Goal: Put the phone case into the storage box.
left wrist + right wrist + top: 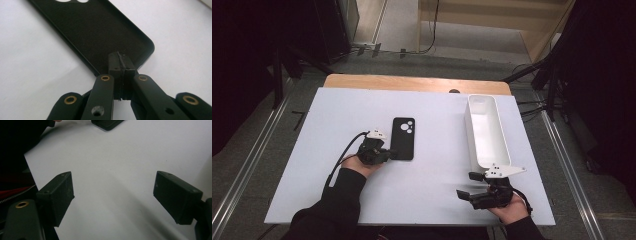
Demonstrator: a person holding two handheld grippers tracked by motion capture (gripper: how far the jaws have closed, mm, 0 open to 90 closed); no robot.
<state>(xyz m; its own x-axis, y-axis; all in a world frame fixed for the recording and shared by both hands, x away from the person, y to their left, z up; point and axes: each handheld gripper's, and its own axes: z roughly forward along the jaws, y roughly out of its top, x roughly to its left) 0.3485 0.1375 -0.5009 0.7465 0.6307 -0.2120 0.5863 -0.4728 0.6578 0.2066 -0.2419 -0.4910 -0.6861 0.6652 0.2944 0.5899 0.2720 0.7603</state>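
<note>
White board covering the wooden table (pixel 422 195) is carrying a flat black rubbery phone case (pixel 403 138), lying inside-up left of a long white plastic tray (pixel 486 131). At the case's near left corner, the left gripper (pixel 121 65) is pinching its rim with jaws closed. Near the tray's near end, the right gripper (pixel 113 196) is hovering, jaws spread wide, gripping nothing.

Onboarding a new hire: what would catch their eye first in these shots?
The black phone case lying inner side up mid-table on the white table top, with the left gripper shut on the edge of its near left corner. Next, the long white tray along the right side, and the right gripper just below it with jaws open over bare table.
</note>
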